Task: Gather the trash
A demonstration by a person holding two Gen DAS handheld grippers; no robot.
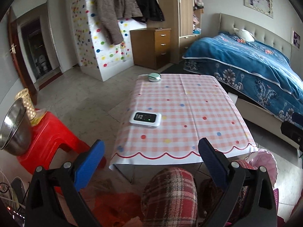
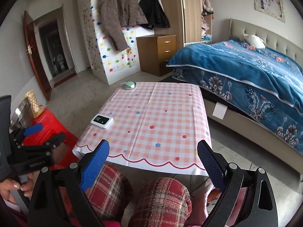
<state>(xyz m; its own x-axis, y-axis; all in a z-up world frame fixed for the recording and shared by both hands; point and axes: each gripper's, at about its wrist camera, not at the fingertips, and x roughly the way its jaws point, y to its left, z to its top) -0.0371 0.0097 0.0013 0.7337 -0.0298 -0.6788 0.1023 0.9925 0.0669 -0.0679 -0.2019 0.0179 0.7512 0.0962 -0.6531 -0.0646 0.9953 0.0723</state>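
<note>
Nearest, two grippers, the left gripper [image 1: 151, 162] and right gripper [image 2: 153, 162], both spread wide and empty above plaid-clad knees [image 2: 161, 198]. On the pink checked tabletop [image 2: 161, 124] lie two things: one white device [image 2: 102, 121] near left, one green round case [image 2: 130, 85] far (no trash visible there). A pink-lined bin [image 1: 265, 162] sits near right; beyond, one blue-covered bed [image 2: 246, 66].

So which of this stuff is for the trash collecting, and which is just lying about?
For the job:
left gripper, open
right gripper, open
pink-lined bin, likely for trash

Just lying about:
white device
green round case
steel bowl
red stool
coats
bed
</note>
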